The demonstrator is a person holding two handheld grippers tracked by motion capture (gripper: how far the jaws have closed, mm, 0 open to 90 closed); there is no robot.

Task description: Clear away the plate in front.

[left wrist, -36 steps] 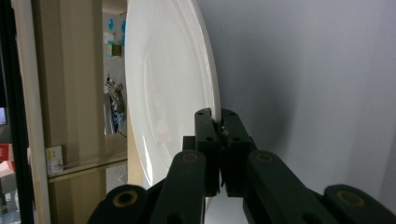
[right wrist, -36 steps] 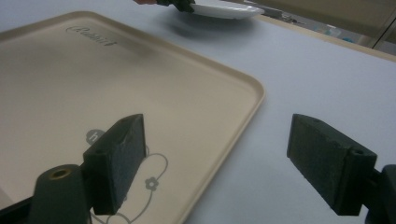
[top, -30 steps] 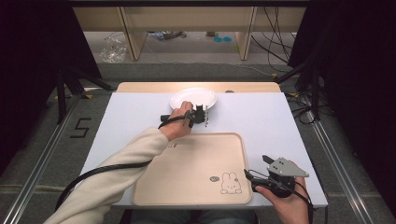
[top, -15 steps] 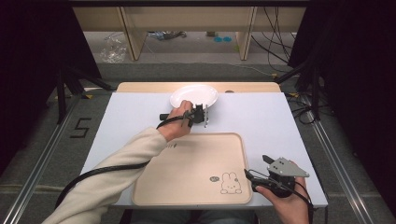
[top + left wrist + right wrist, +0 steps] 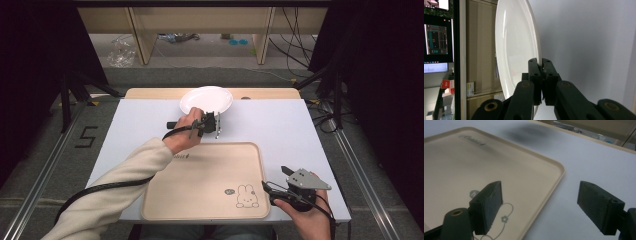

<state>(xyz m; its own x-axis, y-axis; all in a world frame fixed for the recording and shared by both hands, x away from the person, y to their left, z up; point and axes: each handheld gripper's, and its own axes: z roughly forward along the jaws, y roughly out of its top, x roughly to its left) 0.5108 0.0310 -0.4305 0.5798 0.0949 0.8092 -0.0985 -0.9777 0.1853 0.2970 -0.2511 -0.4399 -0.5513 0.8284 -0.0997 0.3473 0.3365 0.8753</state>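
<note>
While the person's left hand reaches forward over the white table, the left tool is clamped on the near rim of a white plate. In the left tool's own view the two black jaws are pressed together with the plate's thin edge pinched between them, and the plate rises straight ahead of the tool, turned edge-on, its glossy face to one side. Whether the far edge of the plate rests on the table or is lifted clear is hard to judge from above. Just behind the left tool, toward the person, lies a beige tray with a small rabbit drawing in its corner.

The right tool is held in the person's right hand, just beside that rabbit corner of the tray. Its jaws stand wide apart with nothing between them; in its own view the tray's rounded corner and bare table surface lie ahead of the right tool. The two tools are well apart.
</note>
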